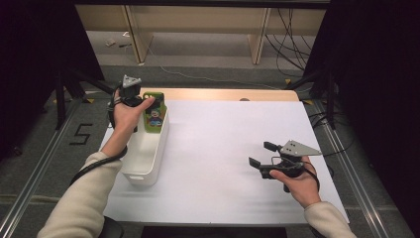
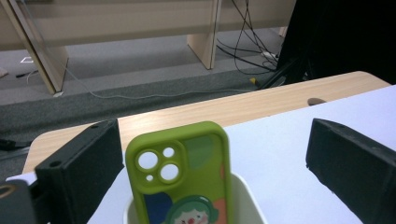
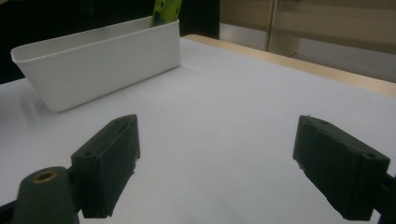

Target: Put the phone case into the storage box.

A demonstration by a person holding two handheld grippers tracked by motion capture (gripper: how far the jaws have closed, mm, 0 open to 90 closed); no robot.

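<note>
This looks like a lab set up for recording, not a home or an office. A wooden table (image 1: 223, 94) under a white sheet (image 1: 233, 148) stands alone on grey carpet, with black screens (image 1: 376, 59) closing in both sides, black stand legs (image 1: 317, 79) planted at its far corners and metal rails (image 1: 346, 163) running along the floor. Loose cables (image 1: 292, 44) trail over the carpet past bare plywood benches (image 1: 198, 29), and a "5" (image 1: 81, 134) is taped on the floor left of the table.
</note>
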